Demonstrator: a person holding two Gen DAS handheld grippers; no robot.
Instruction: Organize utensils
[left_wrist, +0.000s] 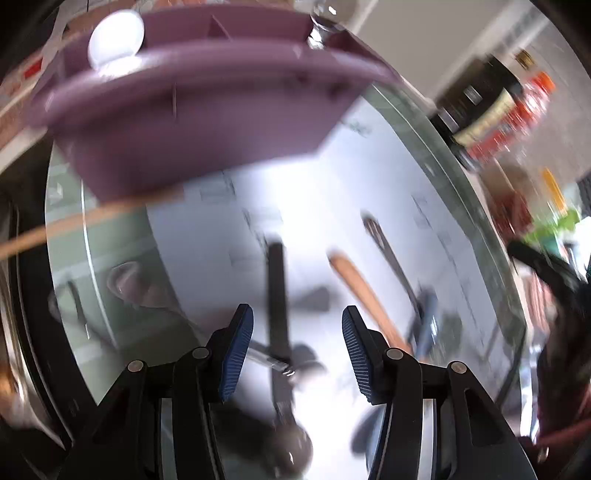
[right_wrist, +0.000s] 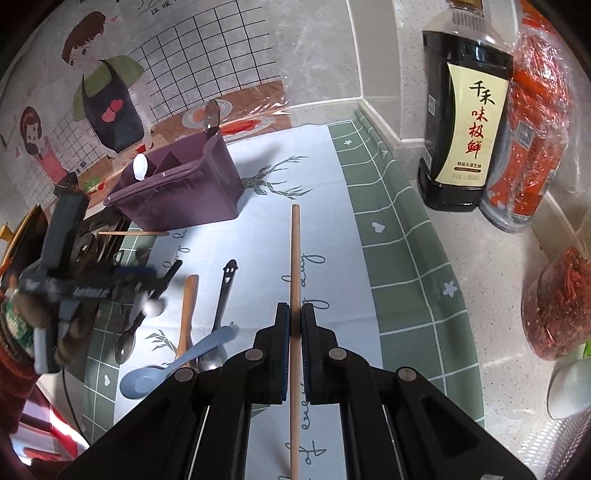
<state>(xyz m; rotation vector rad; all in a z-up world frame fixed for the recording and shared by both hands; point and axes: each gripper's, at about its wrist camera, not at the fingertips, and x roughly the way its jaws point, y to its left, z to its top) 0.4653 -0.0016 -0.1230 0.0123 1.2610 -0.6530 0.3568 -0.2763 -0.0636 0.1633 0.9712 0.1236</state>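
Observation:
A purple utensil holder stands on the mat with a white spoon and a clear spoon in it; it also fills the top of the left wrist view. My right gripper is shut on a wooden chopstick pointing away over the mat. My left gripper is open and empty above loose utensils: a black-handled spoon and a wooden handle. In the right wrist view it hovers at the left, over a blue spoon, a wooden-handled utensil and a dark smiley spoon.
A dark soy sauce bottle and a red-wrapped bottle stand at the back right. A jar of red flakes sits at the right edge. Another chopstick lies by the holder. The green-bordered mat covers the counter.

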